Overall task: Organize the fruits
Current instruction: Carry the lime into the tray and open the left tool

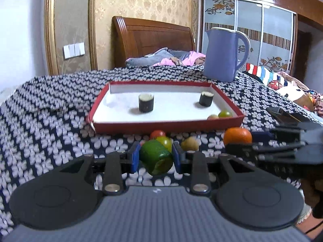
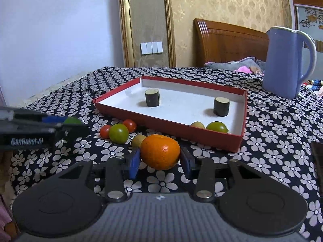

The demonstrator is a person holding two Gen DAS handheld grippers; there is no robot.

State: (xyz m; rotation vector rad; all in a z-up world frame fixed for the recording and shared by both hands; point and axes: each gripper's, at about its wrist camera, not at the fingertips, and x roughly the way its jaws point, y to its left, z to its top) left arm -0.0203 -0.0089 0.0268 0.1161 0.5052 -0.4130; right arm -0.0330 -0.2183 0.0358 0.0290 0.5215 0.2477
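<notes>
My left gripper [image 1: 155,158] is shut on a green pepper-like fruit [image 1: 154,157], held just above the flowered cloth. My right gripper [image 2: 160,162] is open around an orange [image 2: 160,151]; its left pad touches the fruit and the right pad stands a little apart. Loose on the cloth lie two red tomatoes [image 2: 130,125], a green tomato [image 2: 118,133] and a small yellow fruit [image 2: 137,140]. The red tray [image 2: 243,121] holds two dark cylinders [image 2: 152,97], a green tomato [image 2: 217,127] and a small pale fruit [image 2: 197,124]. The left gripper's side shows at the left of the right wrist view [image 2: 60,126].
A blue jug [image 2: 286,62] stands behind the tray at the right. A bed with a wooden headboard [image 1: 153,40] and clothes lies beyond. A dark object [image 2: 317,161] lies at the right edge of the cloth.
</notes>
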